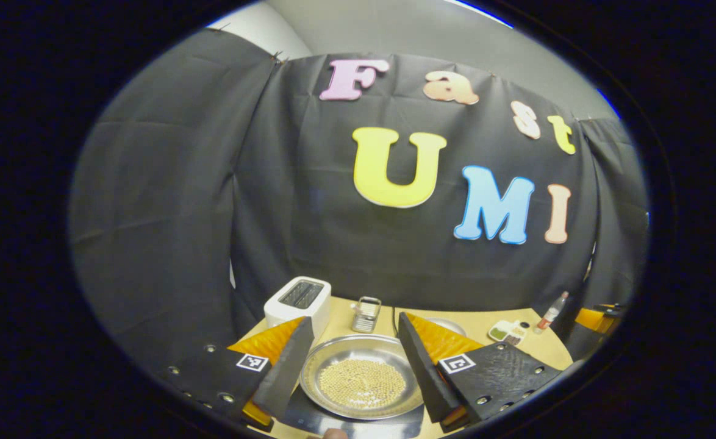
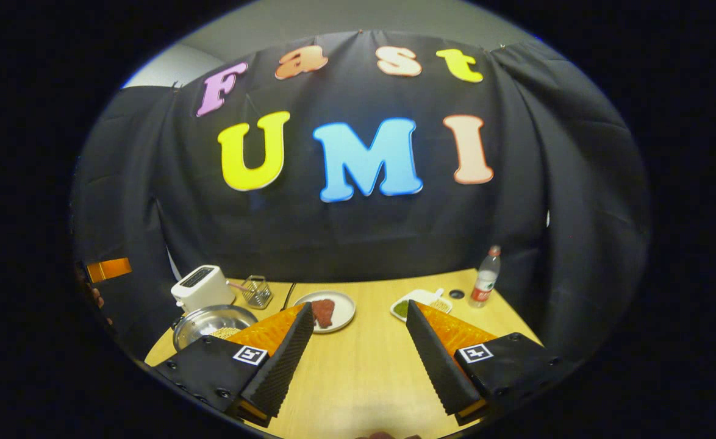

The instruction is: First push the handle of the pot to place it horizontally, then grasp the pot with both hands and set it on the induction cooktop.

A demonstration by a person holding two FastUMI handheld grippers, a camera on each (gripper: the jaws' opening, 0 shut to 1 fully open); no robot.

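Note:
The pot (image 1: 340, 349) is a shallow steel pan holding several small yellow grains (image 1: 363, 383). It lies low between the fingers of my left gripper (image 1: 353, 318), which is open and does not touch it. A dark glossy slab, the induction cooktop (image 1: 309, 416), shows under the pot's near side. I cannot make out the pot's handle. In the right gripper view the pot (image 2: 211, 318) sits at the table's left, partly behind a finger. My right gripper (image 2: 357, 306) hangs open over bare wood with nothing between its fingers.
Behind the pot stand a white toaster (image 1: 297, 300) and a small wire basket (image 1: 366, 314). A plate with red meat (image 2: 327, 310), a spice tray (image 2: 419, 303) and a bottle (image 2: 485, 285) sit on the wooden table (image 2: 364, 366). Black cloth walls close the back.

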